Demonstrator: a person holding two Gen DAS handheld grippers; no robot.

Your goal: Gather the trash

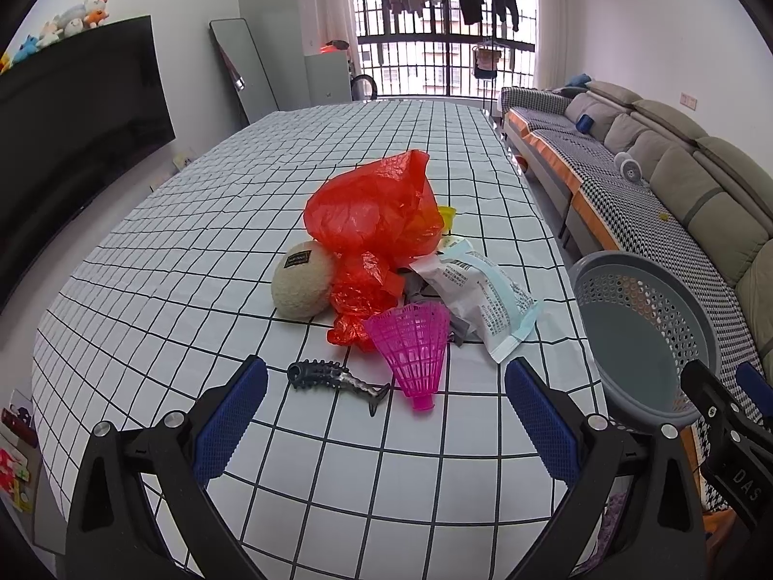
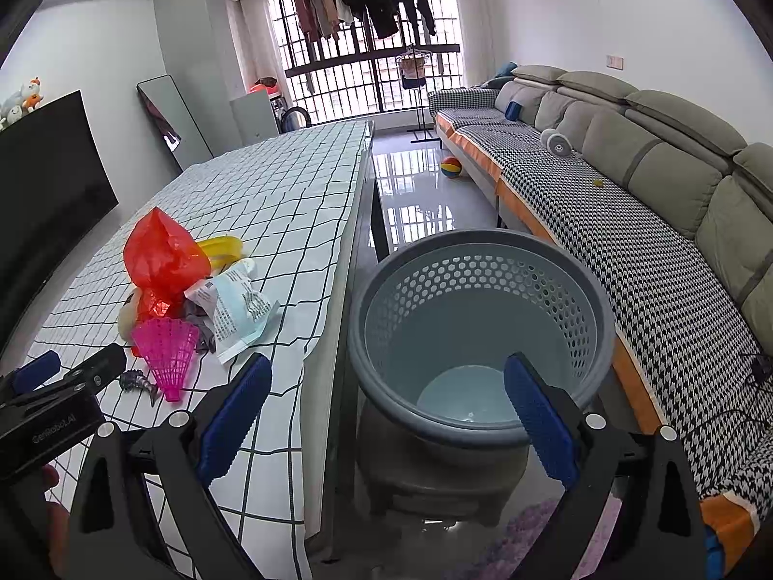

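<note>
A pile lies on the checked table (image 1: 193,241): a red plastic bag (image 1: 377,212), a white and blue wrapper (image 1: 483,304), a pink plastic shuttlecock (image 1: 415,348), a black fish-bone toy (image 1: 333,379) and a beige plush ball (image 1: 302,285). My left gripper (image 1: 386,415) is open and empty, just short of the fish-bone toy. My right gripper (image 2: 386,411) is open and empty, over the near rim of the empty grey perforated basket (image 2: 483,251). The basket also shows in the left wrist view (image 1: 642,290). The pile shows in the right wrist view, with the red bag (image 2: 164,251) at its back.
A yellow object (image 2: 222,246) lies behind the red bag. The basket stands on a grey stool (image 2: 435,473) beside the table's right edge. A long sofa (image 2: 652,183) runs along the right wall. A black TV (image 1: 72,121) is on the left.
</note>
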